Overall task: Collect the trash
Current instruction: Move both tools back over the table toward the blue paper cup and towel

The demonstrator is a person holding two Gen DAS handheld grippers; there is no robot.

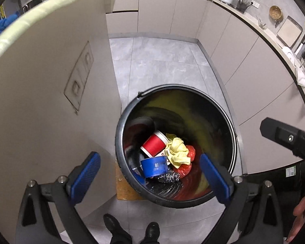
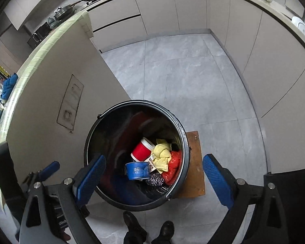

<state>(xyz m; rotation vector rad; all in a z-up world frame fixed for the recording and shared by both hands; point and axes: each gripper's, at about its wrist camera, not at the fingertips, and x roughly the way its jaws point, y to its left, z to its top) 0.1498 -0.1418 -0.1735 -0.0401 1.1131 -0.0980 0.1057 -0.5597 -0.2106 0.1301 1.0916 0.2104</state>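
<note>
Now you hold both grippers above the black trash bin [image 1: 120,142], which sits on a small wooden stand [image 2: 195,162] on the grey tile floor [image 2: 183,71]. Your left gripper [image 1: 150,174] is spread wide with nothing between its blue pads, and your right gripper [image 2: 154,180] is equally released. Inside the bin lie a red cup [image 1: 154,144], a blue cup [image 2: 137,170], a crumpled yellow rag [image 1: 178,151], a red plastic bag [image 2: 172,165] and a steel scourer [image 2: 155,180].
</note>
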